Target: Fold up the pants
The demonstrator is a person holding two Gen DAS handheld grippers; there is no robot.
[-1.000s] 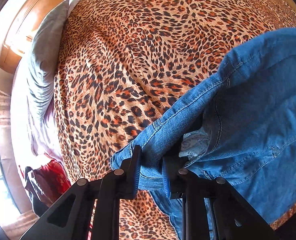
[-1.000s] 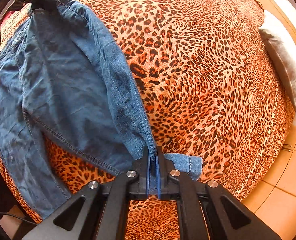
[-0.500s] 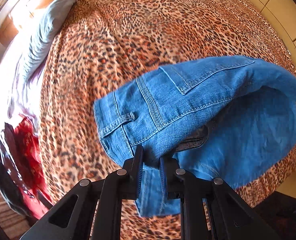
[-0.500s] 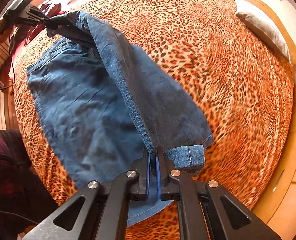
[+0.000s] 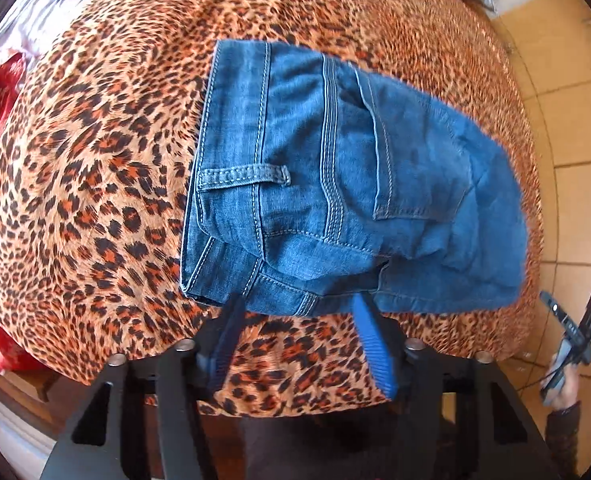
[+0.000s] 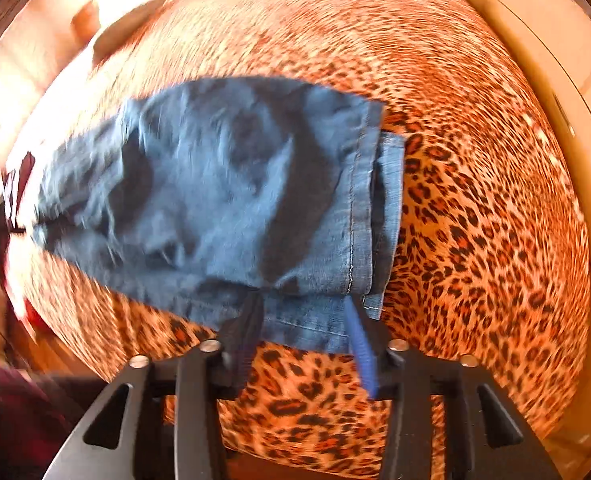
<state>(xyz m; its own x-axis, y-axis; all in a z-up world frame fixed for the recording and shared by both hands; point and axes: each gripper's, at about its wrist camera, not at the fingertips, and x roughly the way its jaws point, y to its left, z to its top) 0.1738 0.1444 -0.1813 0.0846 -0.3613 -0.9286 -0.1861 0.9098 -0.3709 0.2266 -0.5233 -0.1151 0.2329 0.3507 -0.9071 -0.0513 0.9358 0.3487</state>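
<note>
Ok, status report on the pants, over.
Left gripper open, right gripper open. Jeans lying folded on leopard bedspread. Nothing in the way.

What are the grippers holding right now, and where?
Nothing. Left gripper and right gripper are both open; the folded jeans lie released on the leopard-print bedspread.

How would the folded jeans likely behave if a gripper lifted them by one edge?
The jeans would probably droop and unfold, since the layers lie loose and creased. Thick seams suggest fairly heavy denim that resists slipping. Both the left gripper and right gripper stand open.
</note>
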